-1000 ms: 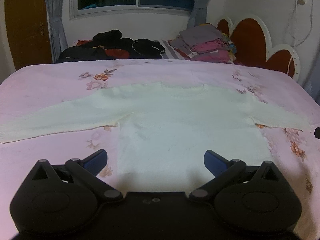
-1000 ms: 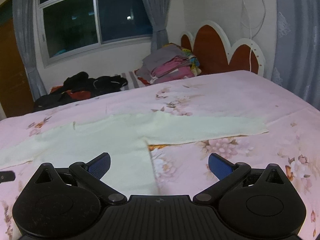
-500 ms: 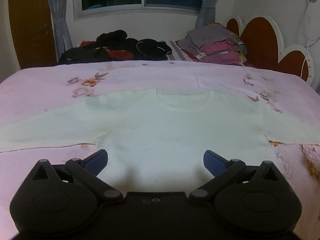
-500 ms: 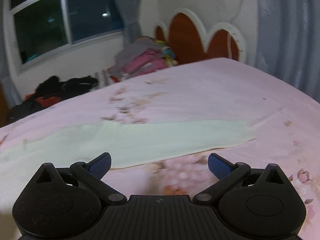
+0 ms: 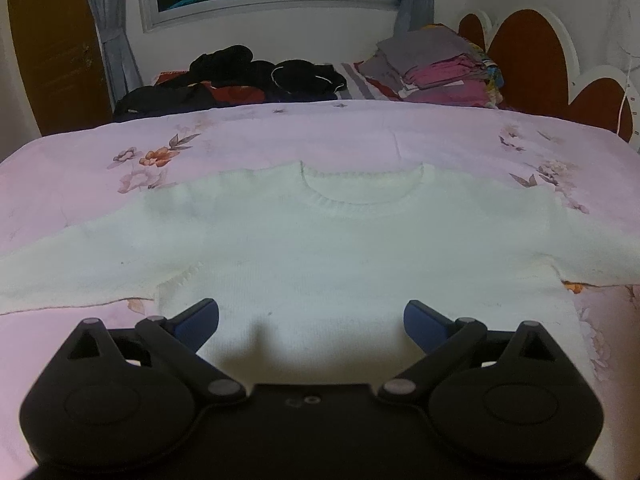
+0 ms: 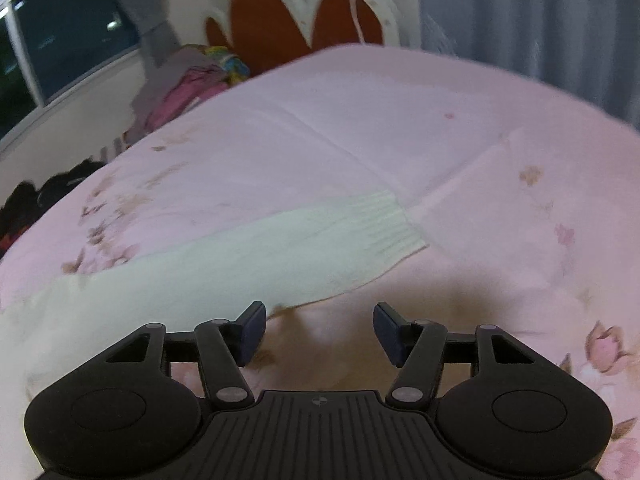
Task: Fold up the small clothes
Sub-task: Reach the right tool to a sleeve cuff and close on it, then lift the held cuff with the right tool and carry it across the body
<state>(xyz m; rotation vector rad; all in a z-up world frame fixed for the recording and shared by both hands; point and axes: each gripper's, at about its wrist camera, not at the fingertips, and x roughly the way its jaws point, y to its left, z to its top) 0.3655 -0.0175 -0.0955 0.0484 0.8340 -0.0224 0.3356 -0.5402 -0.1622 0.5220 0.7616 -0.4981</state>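
Observation:
A white knit sweater [image 5: 340, 248] lies flat on the pink floral bed, neck hole away from me and both sleeves spread sideways. My left gripper [image 5: 311, 318] is open and empty, hovering over the sweater's lower body. In the right wrist view the sweater's right sleeve [image 6: 248, 256] runs from the left to its ribbed cuff [image 6: 384, 224]. My right gripper [image 6: 319, 330] is open and empty, low over the bed just in front of the sleeve's near edge; its jaws stand narrower than before.
A pile of dark clothes [image 5: 240, 80] and a stack of folded clothes [image 5: 440, 68] sit at the far side of the bed below the window. A brown and white headboard [image 5: 540, 68] stands on the right. Grey curtain [image 6: 540, 20] hangs beyond the bed.
My left gripper moved forward over the sweater's body. My right gripper swung right and dropped toward the sleeve cuff, and its jaws narrowed.

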